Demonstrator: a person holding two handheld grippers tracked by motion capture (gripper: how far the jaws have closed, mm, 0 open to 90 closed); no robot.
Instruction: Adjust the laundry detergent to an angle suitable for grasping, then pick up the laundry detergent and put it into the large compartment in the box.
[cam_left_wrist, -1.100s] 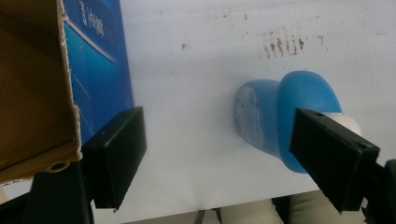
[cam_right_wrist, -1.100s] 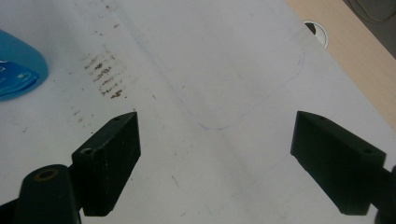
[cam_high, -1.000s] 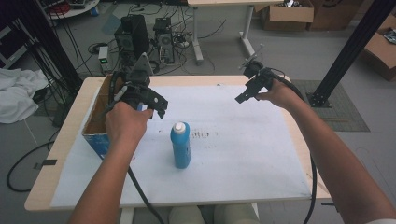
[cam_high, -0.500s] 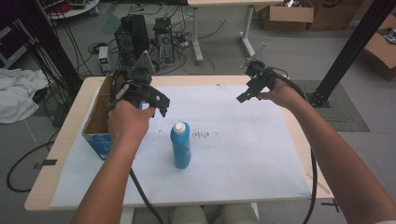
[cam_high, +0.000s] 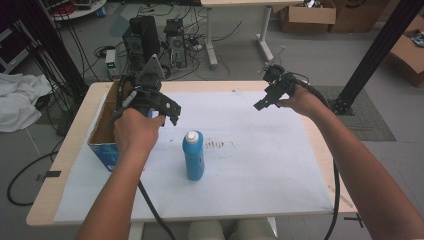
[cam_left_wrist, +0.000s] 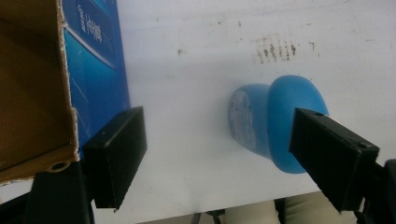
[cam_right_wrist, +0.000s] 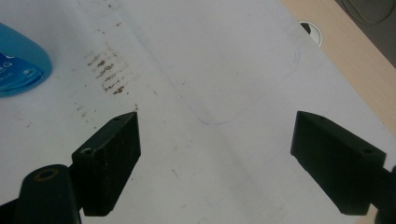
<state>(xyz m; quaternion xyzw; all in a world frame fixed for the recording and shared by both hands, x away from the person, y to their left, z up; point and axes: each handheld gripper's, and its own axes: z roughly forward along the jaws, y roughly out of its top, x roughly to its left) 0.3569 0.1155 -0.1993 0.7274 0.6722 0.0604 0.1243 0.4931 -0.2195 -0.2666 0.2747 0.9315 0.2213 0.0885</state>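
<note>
Bottle (cam_high: 193, 155) stands upright mid-surface, at four o'clock from the left gripper (cam_high: 165, 111), whose fingers gape empty beside the cardboard box (cam_high: 102, 132). Likely next: straddle the body squarely, low. Right gripper (cam_high: 267, 97) hovers spread at one o'clock. White paper (cam_high: 270, 165) is smudged; cables litter the floor.

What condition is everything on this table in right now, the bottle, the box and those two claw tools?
Blue plastic bottle with white cap: upright, capped, ungripped.
Open blue cardboard box: top open, standing at the table's left edge.
Left gripper: jaws open, holding nothing, above the paper near the box.
Right gripper: jaws open, holding nothing.
White paper sheet: flat, smudged.
</note>
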